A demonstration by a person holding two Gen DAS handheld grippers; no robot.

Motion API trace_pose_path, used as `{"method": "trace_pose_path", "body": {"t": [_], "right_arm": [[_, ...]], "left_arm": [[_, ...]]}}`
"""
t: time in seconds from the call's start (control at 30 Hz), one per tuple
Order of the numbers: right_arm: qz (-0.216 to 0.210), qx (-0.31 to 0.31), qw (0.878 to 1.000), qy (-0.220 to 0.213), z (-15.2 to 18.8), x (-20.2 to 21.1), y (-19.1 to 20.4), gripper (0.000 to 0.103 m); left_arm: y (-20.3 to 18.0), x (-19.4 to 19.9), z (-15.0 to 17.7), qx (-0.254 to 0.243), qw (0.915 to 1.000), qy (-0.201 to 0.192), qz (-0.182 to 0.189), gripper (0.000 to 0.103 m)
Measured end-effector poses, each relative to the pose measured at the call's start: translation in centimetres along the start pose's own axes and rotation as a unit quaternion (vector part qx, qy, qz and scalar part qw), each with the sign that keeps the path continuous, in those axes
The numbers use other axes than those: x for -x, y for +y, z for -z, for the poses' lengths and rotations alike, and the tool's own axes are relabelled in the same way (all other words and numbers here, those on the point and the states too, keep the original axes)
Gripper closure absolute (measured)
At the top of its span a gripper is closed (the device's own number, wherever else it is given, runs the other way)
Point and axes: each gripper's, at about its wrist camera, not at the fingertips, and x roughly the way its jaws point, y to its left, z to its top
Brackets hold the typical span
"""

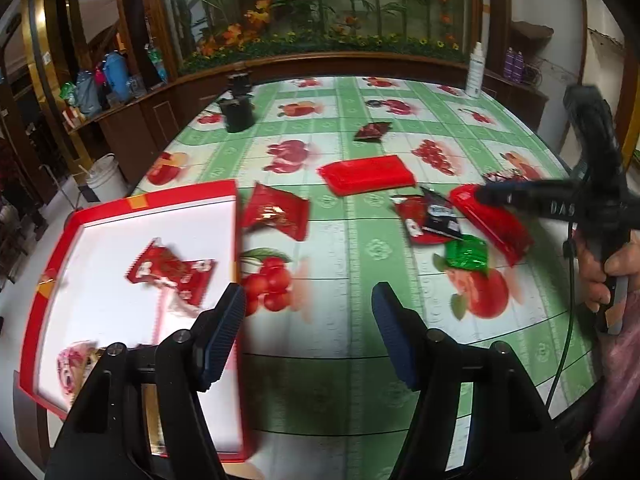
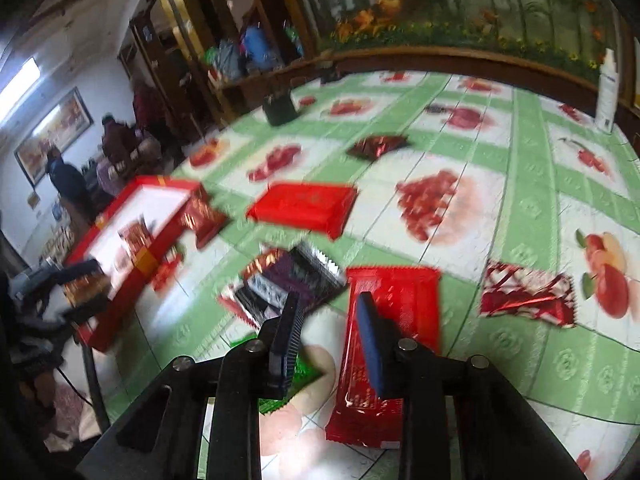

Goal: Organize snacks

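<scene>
So our left gripper (image 1: 308, 312) is hanging over the table (image 1: 352, 240) with its fingers spread wide, nothing between them. At about 9 o'clock from it sits the red box (image 1: 76, 224) with the white inside, and there's already a red snack packet (image 1: 170, 274) lying in it, plus a pinkish one (image 1: 70, 364) down at its near corner, half hidden by our tool. Another red packet (image 1: 276, 214) lies just outside the box's right edge. At 12 o'clock there's a flat red pack (image 1: 366, 174), and further back a small dark red one (image 1: 372, 132).

Our right gripper (image 2: 328, 340) is also parted, holding nothing, hovering above a long red pack (image 2: 394, 300), with a green packet (image 2: 304, 372) under its left finger. A black-and-red packet (image 2: 288, 280) sits at 11 o'clock, a shiny red one (image 2: 528, 296) at 2 o'clock.
</scene>
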Motion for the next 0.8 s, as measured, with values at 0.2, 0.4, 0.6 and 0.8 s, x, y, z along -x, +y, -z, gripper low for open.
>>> {"method": "trace_pose_path", "body": {"t": [0.2,0.4,0.6,0.8], "right_arm": [[0.047,-0.051,0.998,-0.007,-0.1,2.0,-3.5,0.057],[0.064,-0.024,0.997,0.033,0.6,0.9,-2.7,0.037],[0.121,0.033,0.989,0.083,1.9,-2.2,-0.4,0.034],[0.161,0.042,0.984,0.066,1.8,-2.1,-0.8,0.051]], "left_arm": [[-3.0,-0.2,-0.5,-0.028,0.9987,0.007,0.041,0.038],[-5.2,-1.6,-0.9,-0.038,0.9968,0.027,0.065,0.038],[-5.2,-3.6,-2.6,-0.025,0.9976,0.034,0.055,0.038],[-6.9,-4.8,-4.6,-0.027,0.9964,0.031,0.074,0.038]]}}
